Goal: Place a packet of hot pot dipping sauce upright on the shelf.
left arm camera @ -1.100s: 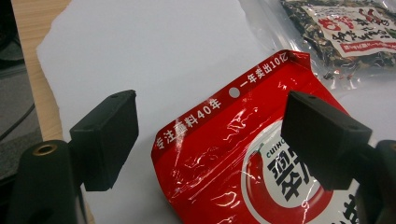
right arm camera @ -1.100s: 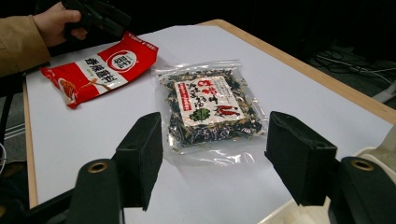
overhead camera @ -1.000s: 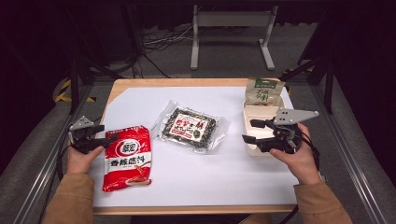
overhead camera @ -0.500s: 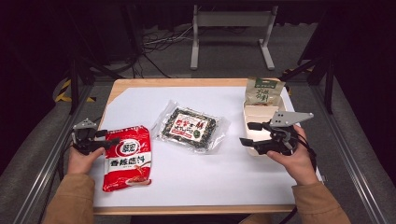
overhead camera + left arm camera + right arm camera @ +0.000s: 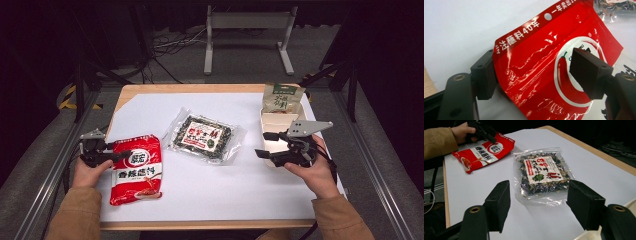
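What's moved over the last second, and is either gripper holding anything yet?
The right gripper backed toward the person, off the white box, open and empty. The left gripper edged onto the red packet's top corner, its fingers straddling it, not clamped. The packet, the seaweed bag and the green pouch stayed put.

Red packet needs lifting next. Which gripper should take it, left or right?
Left. The left gripper already straddles the red packet's top corner with jaws open, one on each side. The right gripper hovers open across the table near the white box.
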The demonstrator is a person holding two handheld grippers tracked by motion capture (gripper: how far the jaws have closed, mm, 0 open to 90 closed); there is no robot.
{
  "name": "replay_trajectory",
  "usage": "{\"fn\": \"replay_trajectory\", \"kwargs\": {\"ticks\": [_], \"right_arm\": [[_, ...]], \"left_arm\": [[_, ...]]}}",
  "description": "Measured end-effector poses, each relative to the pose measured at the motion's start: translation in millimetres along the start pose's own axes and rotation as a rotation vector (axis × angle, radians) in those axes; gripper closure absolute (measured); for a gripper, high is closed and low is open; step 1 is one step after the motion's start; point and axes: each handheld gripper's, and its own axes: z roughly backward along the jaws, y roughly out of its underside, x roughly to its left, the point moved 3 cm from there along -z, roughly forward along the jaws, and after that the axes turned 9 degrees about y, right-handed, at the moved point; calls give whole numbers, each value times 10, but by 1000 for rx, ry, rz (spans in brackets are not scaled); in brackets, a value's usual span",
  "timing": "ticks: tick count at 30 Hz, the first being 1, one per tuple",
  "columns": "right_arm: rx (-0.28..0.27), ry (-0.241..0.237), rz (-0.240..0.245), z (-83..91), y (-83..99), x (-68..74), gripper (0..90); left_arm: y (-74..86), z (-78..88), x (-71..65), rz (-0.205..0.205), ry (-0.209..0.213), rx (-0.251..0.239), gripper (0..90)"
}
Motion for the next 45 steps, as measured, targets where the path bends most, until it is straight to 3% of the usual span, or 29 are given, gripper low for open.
{"fn": "replay_trajectory", "kwargs": {"ticks": [2, 7, 10, 13, 17, 20, 29, 33, 42, 45], "right_arm": [[0, 0, 1, -1, 1, -1, 352], [6, 5, 6, -10, 7, 0, 353], [10, 6, 7, -20, 19, -7, 356], [11, 7, 5, -23, 23, -9, 356], [12, 5, 8, -33, 24, -1, 357], [12, 3, 10, -37, 24, 4, 357], [9, 6, 9, -26, 26, 1, 358], [11, 6, 11, -29, 25, 12, 359], [6, 5, 14, -24, 17, 30, 361], [2, 6, 14, -14, 11, 30, 360]], "left_arm": [[1, -2, 4, -9, -11, 9, 275], [14, -5, -35, -29, -65, 35, 398], [11, 21, -58, -50, -91, 39, 523], [11, 11, -70, -28, -97, 45, 611], [-4, 15, -112, -66, -139, 57, 778], [-17, 28, -134, -70, -141, 60, 879], [-79, 113, -208, -77, -138, 36, 900], [-130, 192, -280, -104, -132, 36, 900], [-246, 360, -436, -118, -123, 13, 900], [-282, 445, -507, -147, -120, 8, 900]]}}
